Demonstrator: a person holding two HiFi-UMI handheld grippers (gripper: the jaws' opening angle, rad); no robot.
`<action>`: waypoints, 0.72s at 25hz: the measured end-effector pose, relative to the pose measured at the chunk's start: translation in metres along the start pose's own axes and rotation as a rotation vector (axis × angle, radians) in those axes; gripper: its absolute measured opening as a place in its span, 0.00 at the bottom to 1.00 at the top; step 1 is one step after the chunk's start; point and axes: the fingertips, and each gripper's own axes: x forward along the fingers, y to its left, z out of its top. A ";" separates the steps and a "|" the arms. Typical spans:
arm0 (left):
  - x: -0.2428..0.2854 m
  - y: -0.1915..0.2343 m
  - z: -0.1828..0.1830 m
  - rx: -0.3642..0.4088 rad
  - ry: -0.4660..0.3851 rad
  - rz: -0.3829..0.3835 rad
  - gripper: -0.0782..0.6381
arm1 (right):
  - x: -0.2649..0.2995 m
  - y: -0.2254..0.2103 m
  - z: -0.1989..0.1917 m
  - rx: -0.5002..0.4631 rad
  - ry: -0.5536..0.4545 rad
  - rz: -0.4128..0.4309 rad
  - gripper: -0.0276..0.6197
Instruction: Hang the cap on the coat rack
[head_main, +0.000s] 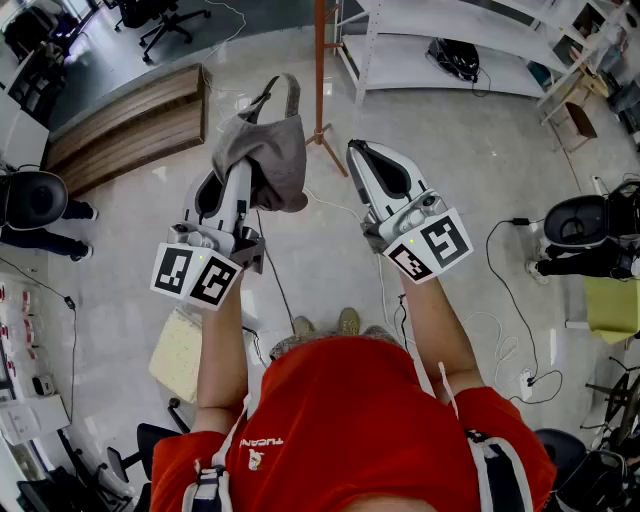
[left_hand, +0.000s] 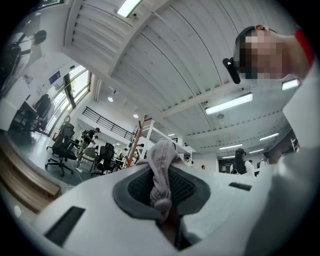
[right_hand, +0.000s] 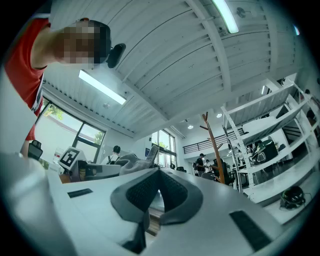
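L tongs (head_main: 240, 178) clamped on a fold of the cap (head_main: 276, 150), held up in the air near the rack (head_main: 320, 70). R tongs (head_main: 358, 150) together, empty.

Risk: the thin pinch of cloth could slip, or the limp cap miss a peg w/o R support.

Head view shows only the rack's pole & feet; R tongs view shows its pegs (right_hand: 204, 118).

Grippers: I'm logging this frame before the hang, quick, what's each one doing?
Left gripper: closed on the grey cap.
Right gripper: closed, nothing between its jaws.
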 end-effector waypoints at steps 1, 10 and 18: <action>0.001 0.000 0.000 0.001 -0.005 -0.001 0.17 | 0.001 -0.001 0.000 -0.004 -0.002 0.002 0.08; -0.003 0.017 0.007 -0.009 -0.032 -0.009 0.17 | 0.019 0.006 -0.008 0.006 0.012 0.003 0.08; -0.014 0.054 0.012 -0.027 -0.051 -0.012 0.17 | 0.035 0.012 -0.019 -0.012 0.030 -0.044 0.08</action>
